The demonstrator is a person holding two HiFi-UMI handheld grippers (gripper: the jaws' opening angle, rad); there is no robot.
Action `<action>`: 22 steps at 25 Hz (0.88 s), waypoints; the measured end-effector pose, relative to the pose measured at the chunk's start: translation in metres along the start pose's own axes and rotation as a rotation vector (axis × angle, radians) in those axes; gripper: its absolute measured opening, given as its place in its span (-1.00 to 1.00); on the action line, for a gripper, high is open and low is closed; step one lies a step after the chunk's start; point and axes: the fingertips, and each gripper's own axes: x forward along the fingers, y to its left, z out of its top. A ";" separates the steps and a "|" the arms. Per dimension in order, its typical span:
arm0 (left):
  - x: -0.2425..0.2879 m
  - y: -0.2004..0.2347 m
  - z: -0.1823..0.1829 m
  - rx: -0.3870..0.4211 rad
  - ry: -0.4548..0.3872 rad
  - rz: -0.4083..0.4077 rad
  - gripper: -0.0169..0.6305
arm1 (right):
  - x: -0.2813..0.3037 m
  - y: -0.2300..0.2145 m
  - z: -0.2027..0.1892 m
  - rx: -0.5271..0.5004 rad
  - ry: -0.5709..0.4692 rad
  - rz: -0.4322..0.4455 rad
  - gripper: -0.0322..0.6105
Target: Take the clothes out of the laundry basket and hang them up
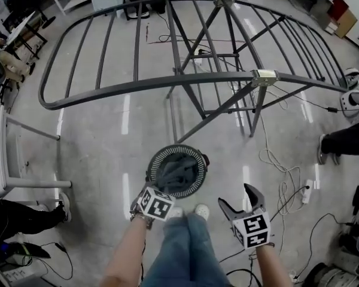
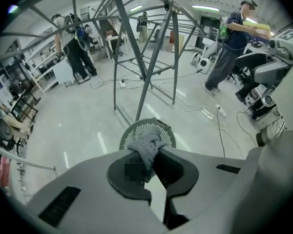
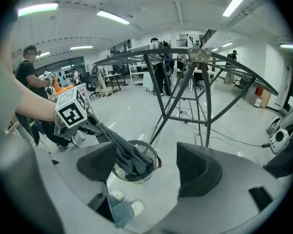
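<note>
Left claw [image 1: 154, 201], in the head view, hangs over the laundry basket [image 1: 157, 160] on the floor below the drying rack [image 1: 185, 79]. The right claw [image 1: 238, 199] is beside it. In the left gripper view, the 2 jaws pinch a grey garment [image 2: 147, 147] above the basket. In the right gripper view, the right claw's jaws stand wide and empty, and the garment trails from the left claw into the basket.

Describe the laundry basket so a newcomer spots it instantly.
Find the big dark drying rack. Just in front of its legs, by the person's shoes, stands a round basket. Its slotted rim and the grey cloth inside set it apart from the cables around it.
</note>
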 end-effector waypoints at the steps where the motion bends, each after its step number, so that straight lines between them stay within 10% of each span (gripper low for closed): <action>1: -0.011 -0.002 0.005 -0.009 0.002 -0.003 -0.91 | -0.009 -0.003 0.009 0.004 -0.003 -0.001 0.29; 11: -0.096 -0.008 0.047 0.073 -0.026 -0.098 -0.91 | -0.082 -0.016 0.065 -0.117 -0.013 -0.036 0.29; 22: -0.197 -0.011 0.092 0.427 -0.008 -0.167 -0.91 | -0.108 0.000 0.130 -0.077 -0.158 -0.004 0.29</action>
